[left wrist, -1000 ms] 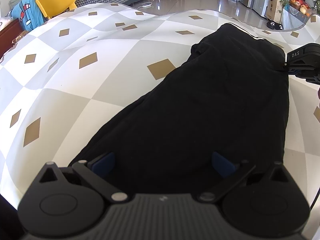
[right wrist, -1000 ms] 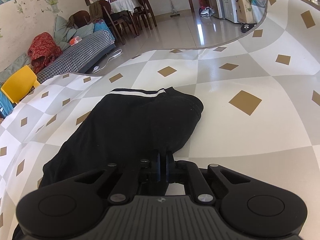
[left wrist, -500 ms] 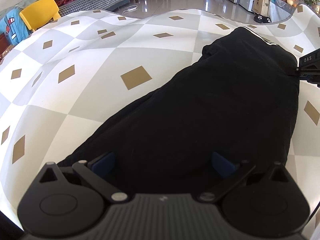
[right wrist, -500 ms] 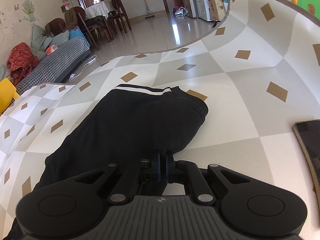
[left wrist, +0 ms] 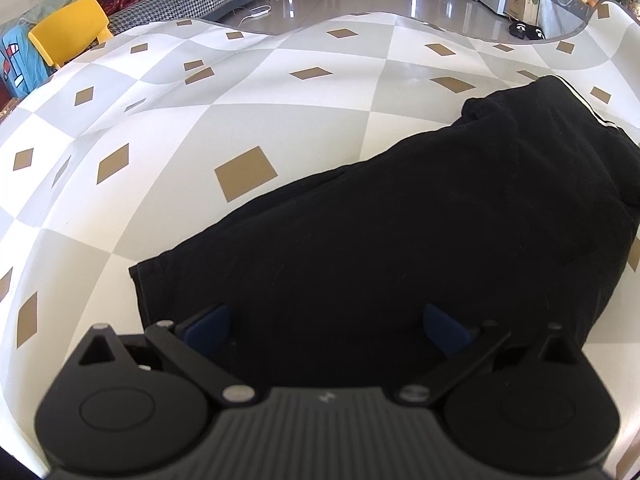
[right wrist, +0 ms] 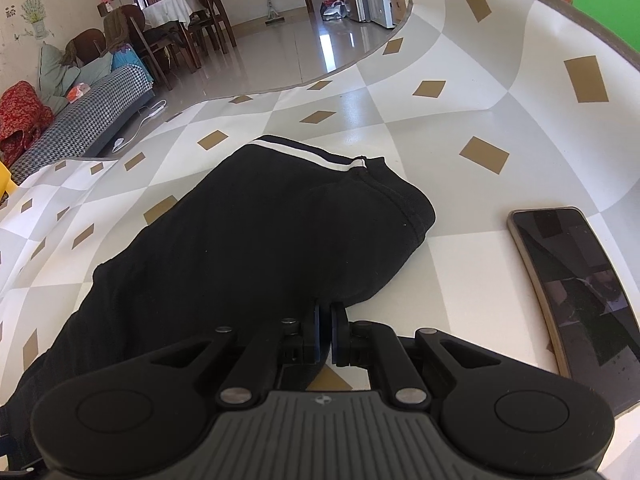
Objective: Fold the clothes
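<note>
Left wrist view: the left hand-held gripper (left wrist: 327,326) stands spread wide over the black trousers (left wrist: 400,240) lying on the checkered desk (left wrist: 200,128). Right wrist view: the right hand-held gripper (right wrist: 325,318) is pressed together, pinching the trousers' (right wrist: 248,248) edge, with a phone (right wrist: 576,280) lying just beside.

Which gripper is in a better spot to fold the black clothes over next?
Probably the right gripper: it is already shut on the near edge of the black garment with a white stripe, so it could carry that edge over. The left gripper is open, its pads either side of the cloth, pinching nothing.
</note>
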Available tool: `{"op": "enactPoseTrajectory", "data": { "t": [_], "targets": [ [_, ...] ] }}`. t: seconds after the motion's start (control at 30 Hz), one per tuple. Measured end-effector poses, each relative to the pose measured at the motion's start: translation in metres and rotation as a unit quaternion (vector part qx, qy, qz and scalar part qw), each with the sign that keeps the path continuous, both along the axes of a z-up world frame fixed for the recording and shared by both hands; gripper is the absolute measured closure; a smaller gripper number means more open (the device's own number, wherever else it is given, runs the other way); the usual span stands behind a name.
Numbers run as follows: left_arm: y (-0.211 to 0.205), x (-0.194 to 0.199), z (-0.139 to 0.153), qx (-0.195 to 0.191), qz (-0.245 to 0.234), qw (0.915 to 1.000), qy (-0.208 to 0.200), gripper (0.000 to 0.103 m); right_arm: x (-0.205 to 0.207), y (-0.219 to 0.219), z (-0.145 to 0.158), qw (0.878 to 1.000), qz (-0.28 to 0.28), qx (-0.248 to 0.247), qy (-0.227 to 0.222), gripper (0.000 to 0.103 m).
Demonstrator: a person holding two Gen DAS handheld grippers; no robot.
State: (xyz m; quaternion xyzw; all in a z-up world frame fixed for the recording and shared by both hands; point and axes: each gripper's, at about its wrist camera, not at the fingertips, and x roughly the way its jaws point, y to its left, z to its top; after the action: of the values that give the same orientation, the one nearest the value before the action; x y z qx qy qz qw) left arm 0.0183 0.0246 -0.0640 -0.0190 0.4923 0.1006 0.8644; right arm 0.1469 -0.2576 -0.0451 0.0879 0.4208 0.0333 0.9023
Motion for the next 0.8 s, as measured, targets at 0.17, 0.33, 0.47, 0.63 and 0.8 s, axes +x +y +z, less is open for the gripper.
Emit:
{"op": "enactPoseTrajectory", "data": {
  "t": [0.17,0.33,0.47,0.63,0.8],
  "targets": [
    [-0.007,-0.013,0.014,0.000,-0.012,0.9999,-0.009,0.000,-0.004,-0.012,0.008,1.000,-0.021,0.021,0.009,0.096],
    [-0.006,-0.034,0.022,-0.022,-0.003,0.9997,-0.007,0.000,-0.012,-0.009,0.026,1.000,-0.015,0.014,-0.023,0.091],
    [-0.003,-0.049,0.019,-0.023,0.002,0.9997,0.003,0.000,-0.015,0.000,0.033,0.999,0.020,0.038,-0.033,0.087],
    [0.002,-0.063,0.010,-0.024,0.009,0.9995,0.016,0.000,-0.019,0.024,0.023,0.995,0.090,0.043,-0.007,0.084],
    [0.009,-0.074,0.004,-0.035,0.004,0.9992,0.019,0.000,-0.027,0.051,0.007,0.988,0.153,-0.001,0.018,0.078]
  ]
}}
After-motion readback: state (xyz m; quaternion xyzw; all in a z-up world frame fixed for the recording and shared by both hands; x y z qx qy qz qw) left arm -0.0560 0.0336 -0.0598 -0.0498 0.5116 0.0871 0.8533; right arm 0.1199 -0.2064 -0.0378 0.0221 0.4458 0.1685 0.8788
